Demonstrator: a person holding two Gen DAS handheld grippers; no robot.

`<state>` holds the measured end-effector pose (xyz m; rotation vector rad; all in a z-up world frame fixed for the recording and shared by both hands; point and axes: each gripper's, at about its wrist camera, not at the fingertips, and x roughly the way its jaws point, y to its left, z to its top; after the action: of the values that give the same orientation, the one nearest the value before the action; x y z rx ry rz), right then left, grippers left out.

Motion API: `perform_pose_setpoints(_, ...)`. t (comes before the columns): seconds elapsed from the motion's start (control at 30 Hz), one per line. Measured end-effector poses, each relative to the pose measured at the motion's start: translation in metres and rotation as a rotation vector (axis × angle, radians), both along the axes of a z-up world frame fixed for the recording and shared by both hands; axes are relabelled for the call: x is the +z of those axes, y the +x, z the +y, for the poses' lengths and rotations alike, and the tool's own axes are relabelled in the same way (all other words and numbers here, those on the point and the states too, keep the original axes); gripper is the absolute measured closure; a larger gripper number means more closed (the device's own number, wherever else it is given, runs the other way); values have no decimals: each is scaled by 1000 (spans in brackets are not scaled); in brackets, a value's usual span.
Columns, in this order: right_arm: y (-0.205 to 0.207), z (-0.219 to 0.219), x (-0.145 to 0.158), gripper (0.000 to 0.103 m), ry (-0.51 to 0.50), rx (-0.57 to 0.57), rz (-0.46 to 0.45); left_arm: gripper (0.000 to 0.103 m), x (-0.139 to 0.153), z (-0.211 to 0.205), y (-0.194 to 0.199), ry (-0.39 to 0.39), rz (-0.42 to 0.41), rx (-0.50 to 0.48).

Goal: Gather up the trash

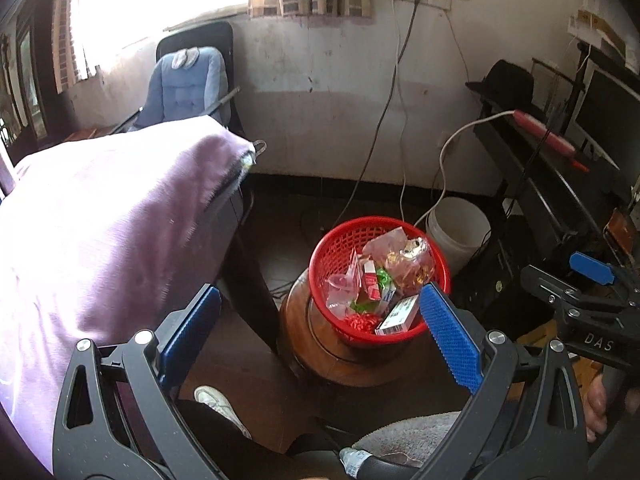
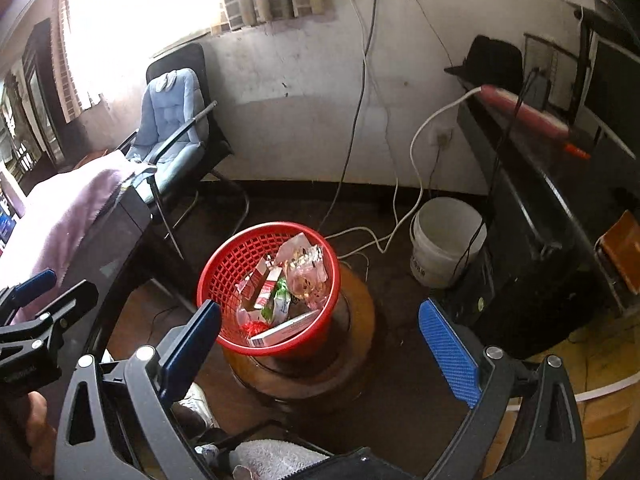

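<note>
A red mesh basket (image 1: pixel 334 248) (image 2: pixel 228 264) stands on a round wooden stool (image 1: pixel 320 344) (image 2: pixel 356 332). Inside lie clear plastic wrappers (image 1: pixel 404 260) (image 2: pixel 308 276), a red-and-white carton (image 1: pixel 371 280) (image 2: pixel 267 288), a white box (image 1: pixel 400 314) (image 2: pixel 284 328) and green scraps. My left gripper (image 1: pixel 320 332) hovers open above and in front of the basket, nothing between its blue pads. My right gripper (image 2: pixel 320 336) is likewise open and empty, just right of the basket. Each gripper shows at the edge of the other's view.
A table draped in purple cloth (image 1: pixel 100 220) (image 2: pixel 68 208) fills the left. A blue-cushioned chair (image 1: pixel 188 84) (image 2: pixel 172 120) stands by the window. A white bucket (image 1: pixel 456 232) (image 2: pixel 444 240), trailing cables and a black desk (image 2: pixel 540 200) lie to the right. A white shoe (image 1: pixel 220 404) is below.
</note>
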<state>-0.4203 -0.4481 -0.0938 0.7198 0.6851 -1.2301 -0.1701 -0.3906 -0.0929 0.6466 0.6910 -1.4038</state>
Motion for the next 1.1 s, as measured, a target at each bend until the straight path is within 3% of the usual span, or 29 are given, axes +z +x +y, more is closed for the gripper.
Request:
perform_pose_setpoints(0.2, 2, -6, -16, 6, 44, 3, 7, 7, -13, -8, -8, 39, -53, 8)
perform_pose_setpoints(1.1, 5, -9, -22, 6, 69, 12, -19, 7, -18, -11, -17, 60, -52, -36)
